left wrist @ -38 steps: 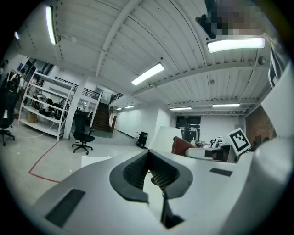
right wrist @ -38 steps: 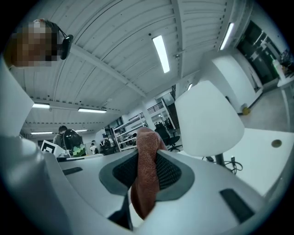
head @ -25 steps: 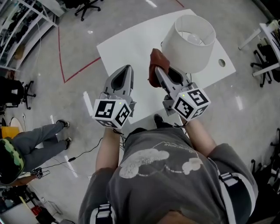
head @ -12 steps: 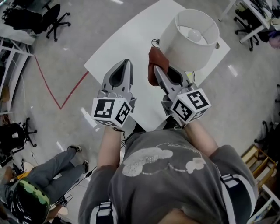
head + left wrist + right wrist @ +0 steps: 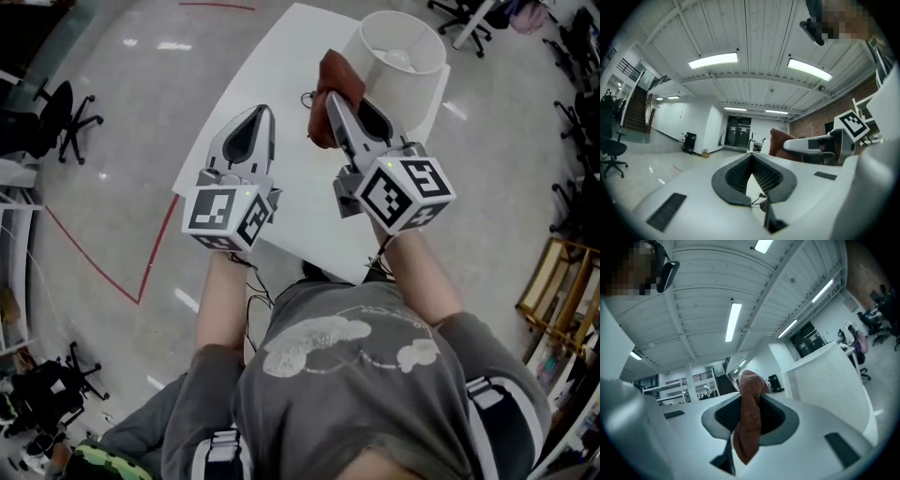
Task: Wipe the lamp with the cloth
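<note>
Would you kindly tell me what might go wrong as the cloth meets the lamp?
The lamp stands near the table edge, and the left gripper is shut and apart from it, so a firm wipe might tip it. The right gripper pinches only part of the cloth, which may slip out.

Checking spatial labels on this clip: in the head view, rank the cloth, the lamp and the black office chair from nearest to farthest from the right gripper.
1. cloth: clamped in the tongs of the right gripper.
2. lamp: close by, just ahead and right of the tongs.
3. black office chair: far left, on the floor.
</note>
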Available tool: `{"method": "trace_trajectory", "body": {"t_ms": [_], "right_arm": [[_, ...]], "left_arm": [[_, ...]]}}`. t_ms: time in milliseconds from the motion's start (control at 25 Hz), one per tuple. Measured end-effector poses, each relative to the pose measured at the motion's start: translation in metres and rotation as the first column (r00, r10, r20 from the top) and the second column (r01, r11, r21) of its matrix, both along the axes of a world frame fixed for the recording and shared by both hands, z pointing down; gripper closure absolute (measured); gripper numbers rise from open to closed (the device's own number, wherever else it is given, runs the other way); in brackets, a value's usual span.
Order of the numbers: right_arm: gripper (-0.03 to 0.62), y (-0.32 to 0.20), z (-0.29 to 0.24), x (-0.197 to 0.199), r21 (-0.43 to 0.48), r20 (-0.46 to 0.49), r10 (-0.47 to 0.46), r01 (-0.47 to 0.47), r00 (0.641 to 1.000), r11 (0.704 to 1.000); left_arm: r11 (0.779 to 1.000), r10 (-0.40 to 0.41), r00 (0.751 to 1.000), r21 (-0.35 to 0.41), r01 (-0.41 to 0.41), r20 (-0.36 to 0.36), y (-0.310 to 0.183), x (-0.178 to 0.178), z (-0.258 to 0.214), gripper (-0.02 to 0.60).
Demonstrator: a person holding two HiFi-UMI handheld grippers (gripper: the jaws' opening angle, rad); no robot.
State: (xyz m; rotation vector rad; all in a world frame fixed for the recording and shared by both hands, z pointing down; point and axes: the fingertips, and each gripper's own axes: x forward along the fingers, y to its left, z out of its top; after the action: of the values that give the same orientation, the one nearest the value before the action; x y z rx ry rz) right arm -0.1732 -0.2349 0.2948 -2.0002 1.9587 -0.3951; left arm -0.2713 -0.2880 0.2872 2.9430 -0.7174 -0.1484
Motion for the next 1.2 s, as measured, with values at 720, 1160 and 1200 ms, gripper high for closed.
{"method": "trace_trajectory", "body": {"t_ms": [720,1160,1200], "right_arm": [[0.508,-0.057,0.006,0.054,-0.065,0.234,0.390,-0.386,0.891,0.920],[0.508,-0.035,0.113,0.026,-0.257,0.227,0.332,-0.272,0.916,0.927],[0.508,-0.033,0.122,0.025,-0.272,0.215,0.323,-0.262,0.922,0.926]], "left_arm": [[0.994,0.102,0.995,-0.036,-0.103,-0.017,-0.052,0.006,0.010,0.575],[0.986,0.051,0.998,-0.161,-0.042,0.049,-0.029,-0.012,0.077,0.575],[0.985,0.047,0.997,-0.169,-0.037,0.055,-0.027,-0.013,0.083,0.575]]}}
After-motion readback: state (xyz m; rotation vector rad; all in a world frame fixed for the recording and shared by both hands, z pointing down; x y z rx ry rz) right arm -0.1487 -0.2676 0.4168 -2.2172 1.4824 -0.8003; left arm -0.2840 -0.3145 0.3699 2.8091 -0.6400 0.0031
